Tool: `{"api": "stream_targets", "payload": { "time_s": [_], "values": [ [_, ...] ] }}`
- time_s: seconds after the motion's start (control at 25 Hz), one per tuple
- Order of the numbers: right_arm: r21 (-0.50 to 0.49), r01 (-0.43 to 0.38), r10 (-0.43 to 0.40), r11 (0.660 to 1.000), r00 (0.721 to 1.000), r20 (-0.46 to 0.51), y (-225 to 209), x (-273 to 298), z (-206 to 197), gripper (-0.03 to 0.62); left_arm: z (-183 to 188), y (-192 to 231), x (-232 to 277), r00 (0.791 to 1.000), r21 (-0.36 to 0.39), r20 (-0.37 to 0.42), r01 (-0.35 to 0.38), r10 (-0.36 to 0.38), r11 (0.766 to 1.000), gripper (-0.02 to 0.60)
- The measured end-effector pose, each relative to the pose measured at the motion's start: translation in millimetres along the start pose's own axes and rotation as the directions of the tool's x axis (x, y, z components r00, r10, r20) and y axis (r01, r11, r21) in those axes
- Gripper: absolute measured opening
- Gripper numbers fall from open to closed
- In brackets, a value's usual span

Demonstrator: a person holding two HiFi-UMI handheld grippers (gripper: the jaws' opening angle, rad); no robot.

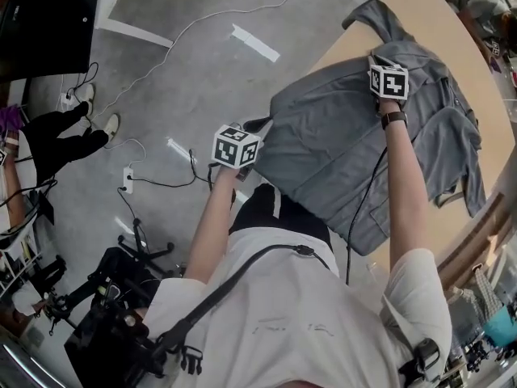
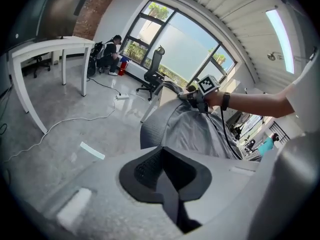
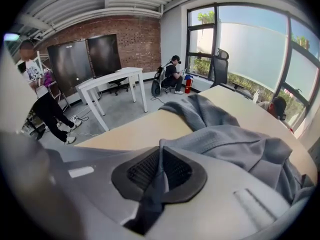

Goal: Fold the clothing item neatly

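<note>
A grey shirt (image 1: 347, 148) lies spread on a tan desk (image 1: 416, 10), its left part hanging past the desk's edge. The left gripper (image 2: 162, 156), clamped tight, pinches the shirt's near-left edge; the right gripper (image 3: 159, 159), also clamped, pinches fabric farther away, beside the far sleeve (image 1: 376, 14). The held edge runs near to far, and the shirt's bulk lies to its right, so the fold likely goes rightward.

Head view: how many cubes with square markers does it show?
2. One cube is at the left, at the shirt's left edge; the other is at the right, over the shirt on the table. None seems hidden.
</note>
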State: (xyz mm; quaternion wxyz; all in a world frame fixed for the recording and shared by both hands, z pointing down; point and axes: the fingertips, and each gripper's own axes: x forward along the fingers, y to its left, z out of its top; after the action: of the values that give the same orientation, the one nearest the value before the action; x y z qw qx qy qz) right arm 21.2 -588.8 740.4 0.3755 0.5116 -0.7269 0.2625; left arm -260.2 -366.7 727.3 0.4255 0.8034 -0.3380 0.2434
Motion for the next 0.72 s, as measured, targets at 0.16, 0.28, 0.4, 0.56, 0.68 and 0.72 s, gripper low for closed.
{"api": "stream_targets", "payload": {
  "time_s": [0.16,0.28,0.4,0.56,0.68,0.72],
  "values": [
    [-0.021,-0.015,0.017,1.0,0.994,0.109,-5.5,-49.7,13.3,0.025,18.8,-41.8,-32.2,0.998,0.078,0.053,0.04,-0.044,0.996,0.005],
    [0.002,0.029,-0.028,1.0,0.983,0.182,-25.7,-105.0,14.5,0.026,24.3,-89.8,-50.3,0.992,0.16,0.046,0.109,-0.117,0.981,0.005],
    [0.049,0.076,-0.085,0.996,0.973,0.216,-54.0,-154.4,1.2,0.028,18.2,-145.7,-55.9,0.977,0.233,0.004,0.205,-0.212,0.951,0.005],
    [0.143,0.149,-0.178,0.978,0.96,0.218,-102.7,-209.7,-43.2,0.031,-4.1,-230.9,-44.5,0.929,0.291,-0.095,0.368,-0.356,0.883,0.005],
    [0.236,0.206,-0.257,0.95,0.944,0.208,-136.1,-243.3,-88.2,0.031,-34.5,-288.0,-28.9,0.882,0.327,-0.198,0.471,-0.428,0.819,0.005],
    [0.265,0.223,-0.279,0.938,0.939,0.198,-144.6,-250.8,-103.5,0.031,-45.9,-303.0,-23.8,0.868,0.339,-0.23,0.496,-0.441,0.799,0.005]
  ]
}}
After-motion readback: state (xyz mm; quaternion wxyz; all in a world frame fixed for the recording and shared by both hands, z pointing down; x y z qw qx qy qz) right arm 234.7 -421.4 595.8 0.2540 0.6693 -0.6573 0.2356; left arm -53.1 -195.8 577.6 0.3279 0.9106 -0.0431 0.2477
